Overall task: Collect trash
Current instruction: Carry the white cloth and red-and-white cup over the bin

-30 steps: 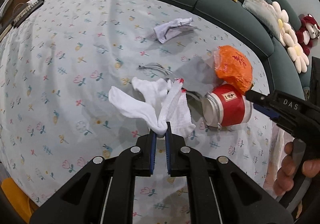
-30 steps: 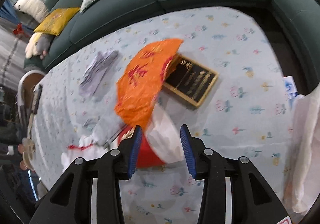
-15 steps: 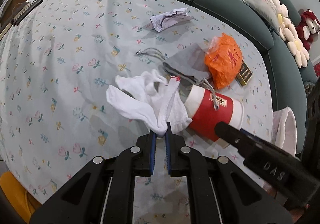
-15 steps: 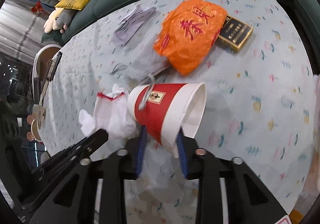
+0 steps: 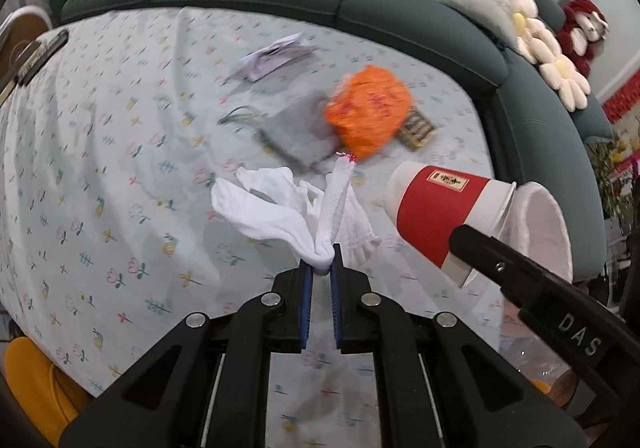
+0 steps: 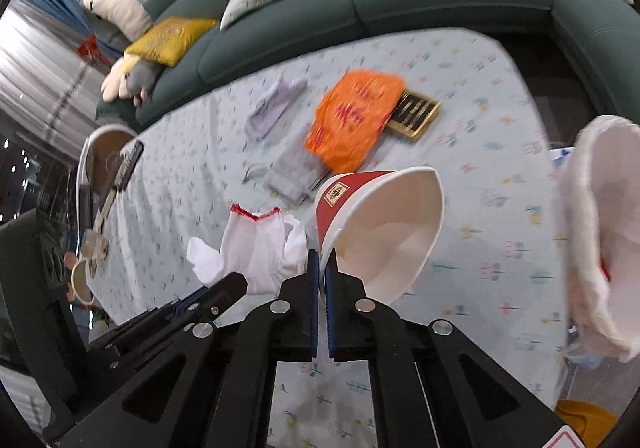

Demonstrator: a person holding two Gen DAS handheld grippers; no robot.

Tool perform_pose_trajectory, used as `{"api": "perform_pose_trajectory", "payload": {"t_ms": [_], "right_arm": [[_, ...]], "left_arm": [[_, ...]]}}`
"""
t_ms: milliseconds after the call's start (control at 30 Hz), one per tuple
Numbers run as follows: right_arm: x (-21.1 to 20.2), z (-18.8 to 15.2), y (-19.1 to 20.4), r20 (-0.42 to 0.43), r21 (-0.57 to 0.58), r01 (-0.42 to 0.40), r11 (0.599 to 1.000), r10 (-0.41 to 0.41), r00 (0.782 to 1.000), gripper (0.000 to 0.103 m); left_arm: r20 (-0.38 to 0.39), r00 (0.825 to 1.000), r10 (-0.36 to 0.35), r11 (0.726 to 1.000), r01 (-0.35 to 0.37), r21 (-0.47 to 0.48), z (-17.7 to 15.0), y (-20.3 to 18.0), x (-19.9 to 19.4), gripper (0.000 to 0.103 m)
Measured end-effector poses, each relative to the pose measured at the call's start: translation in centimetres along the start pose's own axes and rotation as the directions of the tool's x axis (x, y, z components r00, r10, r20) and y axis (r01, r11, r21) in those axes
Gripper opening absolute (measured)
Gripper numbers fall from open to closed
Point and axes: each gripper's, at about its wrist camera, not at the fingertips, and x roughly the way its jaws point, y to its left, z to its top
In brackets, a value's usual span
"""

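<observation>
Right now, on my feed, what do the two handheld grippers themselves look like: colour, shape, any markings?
Both match. The left gripper and the right gripper are matte black, with two angular arms tapering forward to narrow fingers lined with blue ribbed pads. Round silver bolt heads sit at the pivots. In the left wrist view, the right gripper's side bears raised letters "DAS". No cables, hands or sleeves show.

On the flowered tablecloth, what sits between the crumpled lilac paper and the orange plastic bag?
A flat grey drawstring pouch, its near end touching the orange plastic bag; bare cloth separates it from the lilac paper. Clearest in the right wrist view.
</observation>
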Motion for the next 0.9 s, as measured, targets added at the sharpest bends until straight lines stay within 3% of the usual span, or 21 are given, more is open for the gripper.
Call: {"api": "perform_pose_trajectory", "payload": {"t_ms": [300, 567, 900], "right_arm": [[-7.4, -0.6, -6.2, 0.121, 0.081, 0.046, 0.996, -0.056, 0.991, 0.004], [-13.7, -1.7, -14.3, 0.213, 0.210, 0.099, 0.973, -0.145, 0.966, 0.004], [-16.9, -4.4, -22.7, 0.233, 0.343, 0.136, 0.929, -0.225, 0.946, 0.004]], "left_arm": [[0.035, 0.998, -0.055, 0.986, 0.049, 0.158, -0.8, -8.8, -1.9, 0.008], [0.004, 0.990, -0.142, 0.939, 0.134, 0.318, -2.4, -18.2, -2.0, 0.008], [-0.080, 0.980, -0.183, 0.890, 0.199, 0.410, -4.8, -27.1, 0.6, 0.008]]}}
